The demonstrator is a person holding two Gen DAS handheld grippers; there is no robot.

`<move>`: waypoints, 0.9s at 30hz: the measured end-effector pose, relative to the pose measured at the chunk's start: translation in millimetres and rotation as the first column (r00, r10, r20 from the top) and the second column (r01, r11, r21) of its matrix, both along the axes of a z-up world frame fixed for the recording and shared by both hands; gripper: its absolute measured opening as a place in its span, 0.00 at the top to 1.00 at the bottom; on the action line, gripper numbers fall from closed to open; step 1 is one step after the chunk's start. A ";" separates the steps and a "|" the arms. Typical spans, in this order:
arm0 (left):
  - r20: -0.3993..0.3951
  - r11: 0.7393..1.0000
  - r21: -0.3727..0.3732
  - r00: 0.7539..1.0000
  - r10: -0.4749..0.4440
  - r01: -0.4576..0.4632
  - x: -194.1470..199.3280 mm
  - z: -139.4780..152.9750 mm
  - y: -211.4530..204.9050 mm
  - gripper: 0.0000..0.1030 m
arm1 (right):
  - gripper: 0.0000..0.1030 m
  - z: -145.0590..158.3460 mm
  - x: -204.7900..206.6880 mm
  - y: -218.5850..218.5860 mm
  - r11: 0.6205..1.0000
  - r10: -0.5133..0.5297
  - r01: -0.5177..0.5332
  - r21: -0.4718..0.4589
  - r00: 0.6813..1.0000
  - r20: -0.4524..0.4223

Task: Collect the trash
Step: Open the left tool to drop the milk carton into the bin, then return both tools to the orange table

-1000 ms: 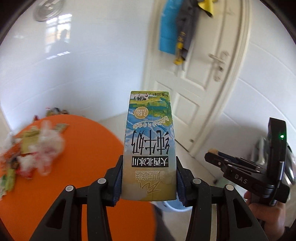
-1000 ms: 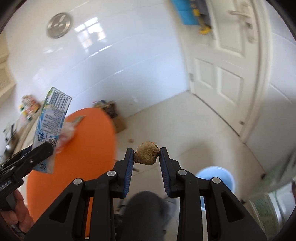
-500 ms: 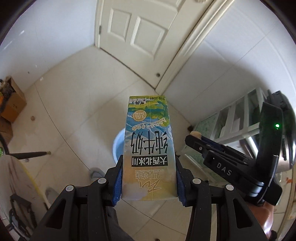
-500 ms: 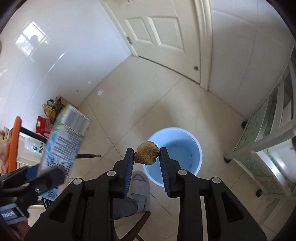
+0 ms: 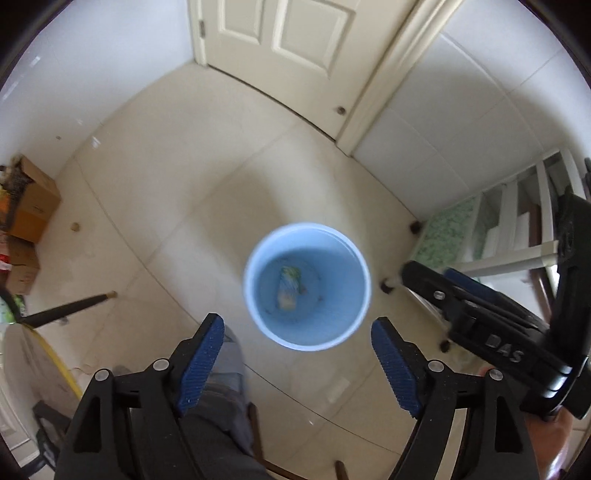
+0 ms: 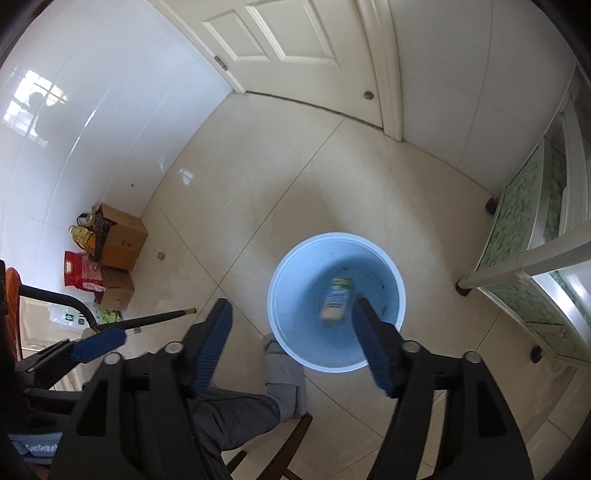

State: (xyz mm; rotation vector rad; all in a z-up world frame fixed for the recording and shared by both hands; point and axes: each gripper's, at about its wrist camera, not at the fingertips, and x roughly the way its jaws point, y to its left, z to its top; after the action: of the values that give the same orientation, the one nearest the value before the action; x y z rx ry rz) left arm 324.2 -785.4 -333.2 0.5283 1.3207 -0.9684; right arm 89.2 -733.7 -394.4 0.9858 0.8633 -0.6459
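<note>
A light blue bin stands on the tiled floor straight below both grippers. The milk carton is inside it, blurred. My left gripper hangs over the bin's near rim; its jaws are opening with nothing between them. My right gripper is over the same rim, jaws also opening and empty. The brown lump cannot be made out for sure. In the left wrist view, the right gripper shows at the right.
The person's grey-trousered leg and slipper are just beside the bin. Cardboard boxes and a red bag stand by the left wall. A white door is beyond, a white shelf unit at the right, and a black rod at the left.
Both grippers tipped down over the bin and opened. The carton left the left jaws and is now in the bin. The brown lump is gone from the right jaws.
</note>
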 end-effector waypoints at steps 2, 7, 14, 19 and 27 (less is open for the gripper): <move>0.036 1.000 -0.016 0.999 0.020 -0.019 11.8 26.7 16.5 0.21 | 0.00 7.6 -3.7 3.3 1.000 -0.021 0.021 -0.020 1.000 0.003; 0.163 0.995 -0.084 0.984 0.074 -0.061 -8.7 73.7 54.2 0.16 | 0.00 35.3 -8.6 16.9 0.996 -0.047 0.047 -0.073 0.999 0.004; 0.218 0.968 -0.230 0.963 0.156 -0.104 -43.3 142.4 143.6 0.11 | 0.00 103.5 -7.5 52.7 0.983 -0.022 0.034 -0.180 0.997 0.068; 0.253 0.923 -0.358 0.938 0.238 -0.138 -49.7 205.9 241.0 0.08 | 0.00 169.9 2.0 91.7 0.957 0.027 0.014 -0.291 0.990 0.138; 0.335 0.845 -0.473 0.835 0.436 -0.251 -77.1 269.7 405.9 0.06 | 0.00 265.8 48.6 180.5 0.889 0.207 -0.083 -0.450 0.949 0.236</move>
State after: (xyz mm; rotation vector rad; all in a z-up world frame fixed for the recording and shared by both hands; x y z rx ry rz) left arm 247.2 -379.5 -63.5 0.1426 0.7405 -0.7324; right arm 137.8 -553.2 -128.6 0.5778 0.5044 -0.5234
